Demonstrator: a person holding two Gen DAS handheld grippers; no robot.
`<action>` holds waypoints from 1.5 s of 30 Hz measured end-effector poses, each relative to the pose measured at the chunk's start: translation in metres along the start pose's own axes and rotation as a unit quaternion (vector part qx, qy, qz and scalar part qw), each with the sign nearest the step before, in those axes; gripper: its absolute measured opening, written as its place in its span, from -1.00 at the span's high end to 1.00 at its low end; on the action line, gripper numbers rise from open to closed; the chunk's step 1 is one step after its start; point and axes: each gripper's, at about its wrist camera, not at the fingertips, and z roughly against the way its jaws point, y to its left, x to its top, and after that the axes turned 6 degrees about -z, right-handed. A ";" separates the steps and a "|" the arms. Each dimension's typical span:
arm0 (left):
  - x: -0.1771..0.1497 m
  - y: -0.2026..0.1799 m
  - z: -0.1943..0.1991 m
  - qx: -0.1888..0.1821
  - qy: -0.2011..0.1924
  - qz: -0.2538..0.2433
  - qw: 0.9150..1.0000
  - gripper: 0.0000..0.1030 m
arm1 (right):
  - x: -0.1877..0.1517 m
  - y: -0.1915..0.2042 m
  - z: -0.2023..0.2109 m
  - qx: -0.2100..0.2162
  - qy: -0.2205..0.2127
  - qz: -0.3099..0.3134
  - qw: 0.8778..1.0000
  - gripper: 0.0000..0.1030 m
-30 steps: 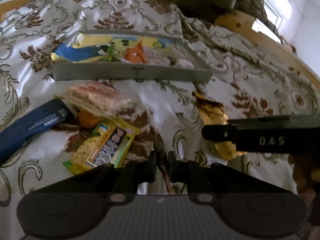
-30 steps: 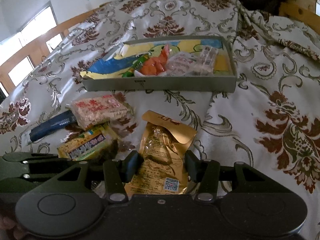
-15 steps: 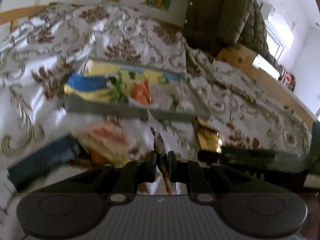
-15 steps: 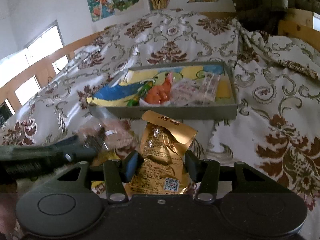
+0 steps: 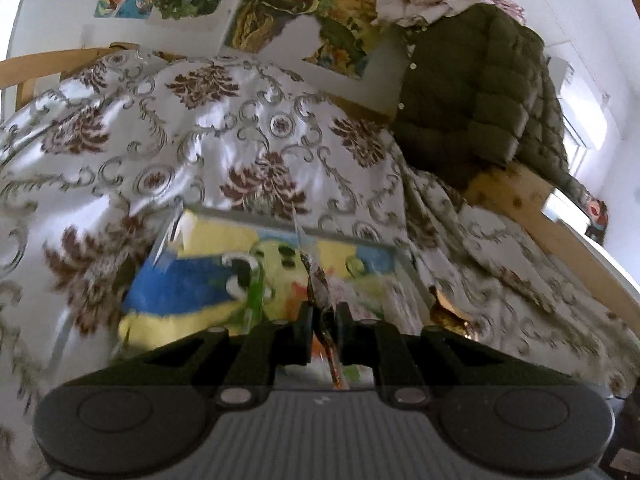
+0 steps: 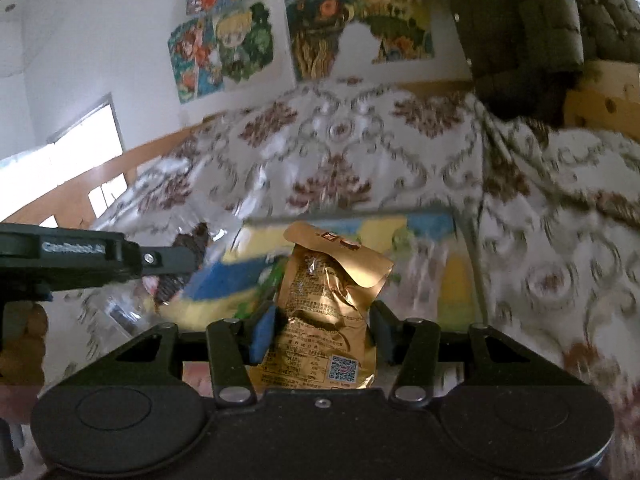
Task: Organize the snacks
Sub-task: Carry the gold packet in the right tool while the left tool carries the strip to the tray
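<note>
Tray (image 5: 412, 276) of snacks beyond both tongs, left (image 5: 323, 314) clamping clear packet (image 5: 316, 280), right (image 6: 322, 320) gold pouch (image 6: 328, 304).

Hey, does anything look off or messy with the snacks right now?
Nothing spilled. The gold pouch in the right gripper is crumpled with its top flap folded over. The left gripper pinches a clear wrapper edge-on. Blur hides the tray contents.

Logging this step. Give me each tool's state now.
Left tool: closed on a thin clear snack packet.
Right tool: closed on the gold snack pouch.
</note>
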 end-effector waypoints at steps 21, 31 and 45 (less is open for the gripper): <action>-0.006 0.034 -0.107 0.022 0.058 0.016 0.998 0.76 | -0.008 -0.010 -0.110 -0.023 0.045 0.007 0.999 -0.04; -0.007 0.035 -0.109 0.052 0.084 0.016 0.995 0.61 | -0.013 -0.005 -0.114 -0.027 0.056 0.012 0.998 -0.15; 0.011 0.034 -0.043 0.078 0.036 0.033 0.996 -0.68 | 0.013 -0.004 -0.063 -0.042 0.003 -0.015 0.999 -0.73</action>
